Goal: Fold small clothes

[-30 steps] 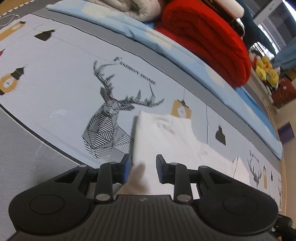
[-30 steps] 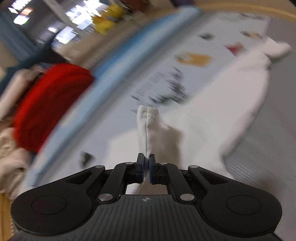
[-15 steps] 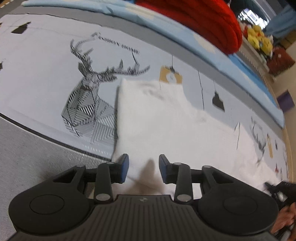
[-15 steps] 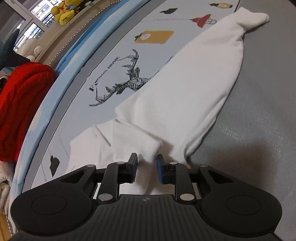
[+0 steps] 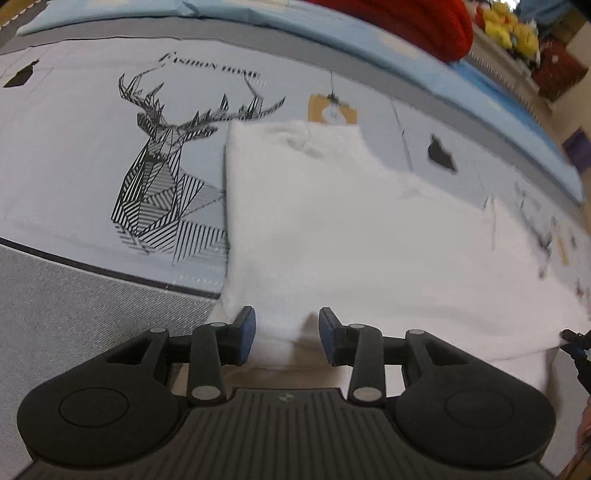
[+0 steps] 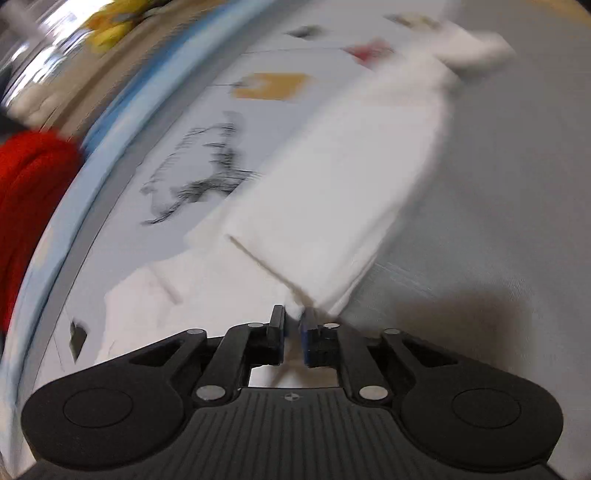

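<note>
Your white soft long-sleeved garment [image 5: 351,236] lies spread on the pale blue printed bed sheet [image 5: 74,147], with its near edge reaching over the grey woven border [image 5: 74,314] toward you. I judge the folding to be at an early stage: in the left wrist view the body of the garment is flat and its left side makes a straight edge beside the black striped deer drawing [image 5: 162,184], so one side seems already turned in, but the piece is not yet a compact packet. Your left gripper [image 5: 287,329] is wide open, its blue pads standing on both sides of the near hem and pinching nothing. Your right gripper [image 6: 292,325] is closed on a fold of the white cloth near the cuff, and the sleeve [image 6: 351,177] stretches away from it over the grey area; this view is blurred, so I cannot tell how much cloth is lifted. What is left, as I judge, is to lay this sleeve across the body and then to fold the body in half. Above the deer you can read the printed words "FASHION HOME" [image 5: 210,68]. Other writing I cannot read. A red folded blanket [image 5: 406,22] lies far behind.
</note>
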Tool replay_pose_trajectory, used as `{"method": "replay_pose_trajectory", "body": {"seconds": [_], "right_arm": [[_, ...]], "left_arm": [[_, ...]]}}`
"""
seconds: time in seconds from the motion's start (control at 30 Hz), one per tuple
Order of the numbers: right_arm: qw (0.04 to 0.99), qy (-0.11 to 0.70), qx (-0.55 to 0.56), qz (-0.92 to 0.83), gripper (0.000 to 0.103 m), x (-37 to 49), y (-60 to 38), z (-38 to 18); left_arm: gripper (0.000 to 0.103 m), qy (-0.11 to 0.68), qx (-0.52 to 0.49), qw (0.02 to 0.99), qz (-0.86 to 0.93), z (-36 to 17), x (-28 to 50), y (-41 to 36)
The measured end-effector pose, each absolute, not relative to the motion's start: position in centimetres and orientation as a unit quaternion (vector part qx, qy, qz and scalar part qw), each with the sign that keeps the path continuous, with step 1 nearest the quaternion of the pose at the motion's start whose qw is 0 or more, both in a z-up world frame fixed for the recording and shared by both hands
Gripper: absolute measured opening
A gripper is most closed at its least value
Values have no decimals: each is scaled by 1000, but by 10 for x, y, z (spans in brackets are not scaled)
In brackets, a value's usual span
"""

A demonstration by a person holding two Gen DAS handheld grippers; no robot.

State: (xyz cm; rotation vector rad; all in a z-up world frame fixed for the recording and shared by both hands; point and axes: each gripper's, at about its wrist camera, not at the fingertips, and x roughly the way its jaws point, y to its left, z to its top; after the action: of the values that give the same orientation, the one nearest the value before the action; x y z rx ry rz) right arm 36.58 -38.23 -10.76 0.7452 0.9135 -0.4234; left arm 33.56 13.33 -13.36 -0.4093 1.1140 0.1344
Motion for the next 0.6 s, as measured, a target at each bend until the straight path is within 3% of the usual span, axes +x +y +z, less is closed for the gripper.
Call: {"method": "replay_pose_trajectory", "body": {"seconds": [0.17, 0.23, 0.3, 0.37, 0.6], "right_arm": [[882, 318, 324, -126, 13, 354, -368, -71], [872, 330, 349, -99, 13, 359, -370, -77], [840, 410, 338, -109, 13, 373, -373, -99], [807, 466, 332, -145, 2, 375, -381, -123], [845, 406, 314, -149, 13, 380, -407, -95]], "left_arm": [[42, 516, -216, 828, 46, -131, 337, 132], [41, 540, -211, 813, 56, -144, 337, 131], [40, 541, -205, 814, 56, -147, 336, 131], [40, 532, -210, 818, 61, -137, 336, 132], [41, 542, -197, 814, 62, -144, 335, 131]]}}
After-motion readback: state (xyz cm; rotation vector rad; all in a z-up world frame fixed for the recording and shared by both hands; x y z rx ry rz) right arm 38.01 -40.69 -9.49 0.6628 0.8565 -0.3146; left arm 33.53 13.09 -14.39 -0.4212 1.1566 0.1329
